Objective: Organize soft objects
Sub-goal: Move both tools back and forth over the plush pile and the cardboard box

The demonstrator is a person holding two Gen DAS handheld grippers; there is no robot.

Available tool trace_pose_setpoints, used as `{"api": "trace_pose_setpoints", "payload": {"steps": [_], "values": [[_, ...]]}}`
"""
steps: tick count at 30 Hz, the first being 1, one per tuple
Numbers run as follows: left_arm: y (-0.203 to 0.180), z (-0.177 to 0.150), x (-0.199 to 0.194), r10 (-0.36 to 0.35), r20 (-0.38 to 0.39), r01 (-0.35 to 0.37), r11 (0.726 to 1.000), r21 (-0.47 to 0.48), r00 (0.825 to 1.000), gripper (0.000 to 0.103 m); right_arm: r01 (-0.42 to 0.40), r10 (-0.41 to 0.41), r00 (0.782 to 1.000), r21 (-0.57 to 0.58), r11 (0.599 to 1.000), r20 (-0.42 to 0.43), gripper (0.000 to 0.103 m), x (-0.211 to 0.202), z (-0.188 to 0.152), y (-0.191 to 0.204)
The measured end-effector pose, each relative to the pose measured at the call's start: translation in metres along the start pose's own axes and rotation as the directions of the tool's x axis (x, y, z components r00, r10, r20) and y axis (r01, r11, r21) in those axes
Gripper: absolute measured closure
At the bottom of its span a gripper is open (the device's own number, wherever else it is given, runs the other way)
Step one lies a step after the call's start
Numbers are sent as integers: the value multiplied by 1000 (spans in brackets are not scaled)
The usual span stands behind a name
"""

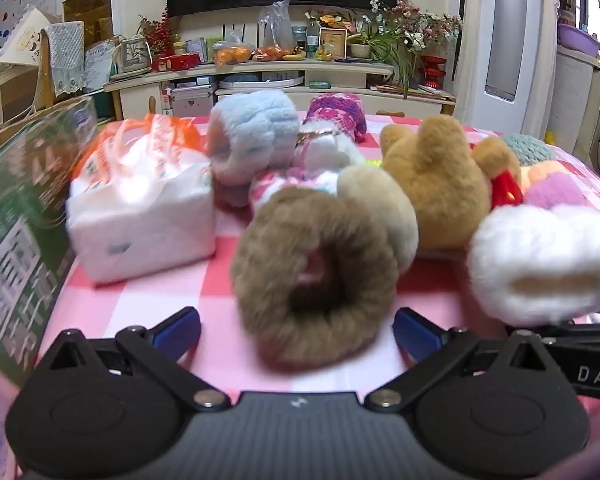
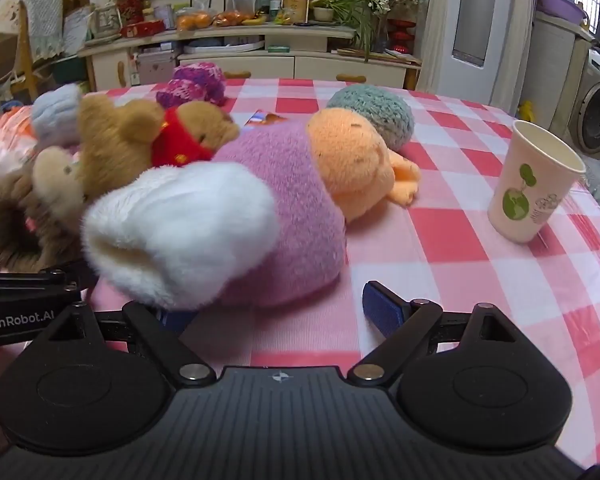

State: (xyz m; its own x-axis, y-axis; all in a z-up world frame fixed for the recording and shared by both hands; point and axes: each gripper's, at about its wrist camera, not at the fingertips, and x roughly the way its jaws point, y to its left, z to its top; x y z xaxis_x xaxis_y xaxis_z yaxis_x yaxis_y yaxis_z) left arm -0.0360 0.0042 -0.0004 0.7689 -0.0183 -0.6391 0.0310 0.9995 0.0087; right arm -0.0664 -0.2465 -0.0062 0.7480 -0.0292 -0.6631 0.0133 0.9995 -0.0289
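- Your table (image 2: pixel 440 240) has a pink-and-red checked cloth; the soft things are bunched on its left and middle.
- Green printed box (image 1: pixel 16 220) stands at the far left edge, blurred in the left wrist view.
- Tissue pack (image 1: pixel 140 216), white with orange print, sits just right of the box.
- Pink plush (image 2: pixel 284 208) with an orange head lies on its side mid-table, white fluffy cuff (image 2: pixel 180 232) at the near end, touching it.
- Tan bear (image 2: pixel 120 140) with a red scarf lies behind the cuff, against the pink plush.
- Brown fur ring (image 1: pixel 316 276) lies flat, right in front of your left gripper (image 1: pixel 296 330).
- Paper cup (image 2: pixel 536 184) stands upright, well right of the plush.
- Left gripper: fingers spread, holding nothing.
- Right gripper (image 2: pixel 276 310): fingers spread, left one tucked under the cuff, nothing pinched.
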Motion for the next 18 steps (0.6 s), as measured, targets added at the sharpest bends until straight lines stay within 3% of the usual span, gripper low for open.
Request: {"api": "trace_pose_setpoints", "payload": {"steps": [8, 18], "values": [[16, -19, -37, -10, 17, 10, 1000, 5, 1000, 1, -16, 16, 1000, -4, 1000, -9, 0, -24, -18, 3], [36, -15, -90, -22, 69, 20, 999, 32, 997, 1, -22, 20, 997, 17, 1000, 72, 0, -73, -30, 5]]}}
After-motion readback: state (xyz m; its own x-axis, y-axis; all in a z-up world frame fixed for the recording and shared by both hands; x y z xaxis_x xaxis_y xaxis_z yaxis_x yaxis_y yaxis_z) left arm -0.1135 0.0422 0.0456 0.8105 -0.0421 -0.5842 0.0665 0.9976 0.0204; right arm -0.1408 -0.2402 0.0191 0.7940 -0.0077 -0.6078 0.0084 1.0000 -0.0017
